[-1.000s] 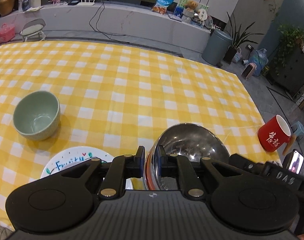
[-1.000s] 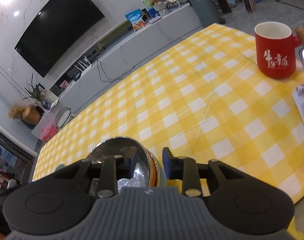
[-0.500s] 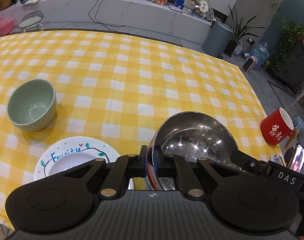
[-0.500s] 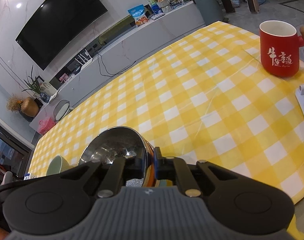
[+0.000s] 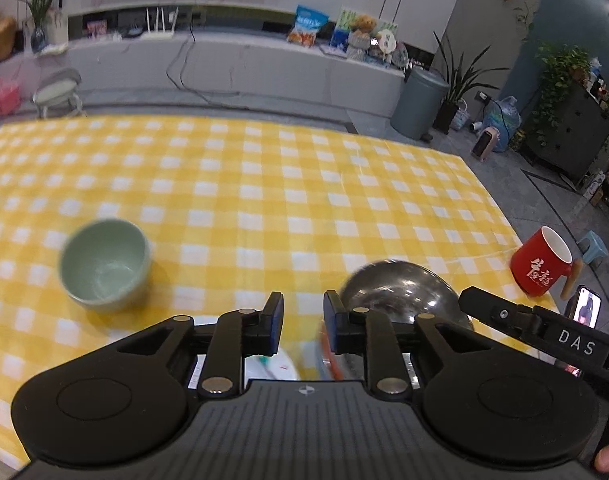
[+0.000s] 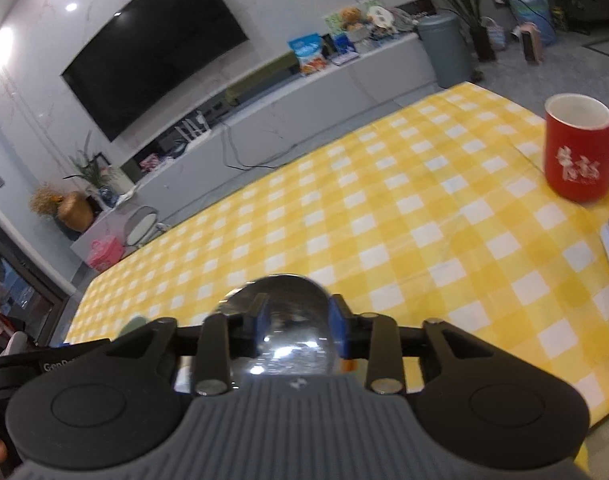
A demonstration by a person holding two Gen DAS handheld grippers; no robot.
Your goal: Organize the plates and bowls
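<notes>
While both grippers have just been opening, left gripper & right gripper stand apart w/ nothing clamped; steel bowl sits on yellow check cloth just beyond them, green bowl to its left

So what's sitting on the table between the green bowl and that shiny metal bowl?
In the left wrist view, only bare checked tablecloth lies between the green bowl and the metal bowl.

Both hand-held grippers just opened
</notes>
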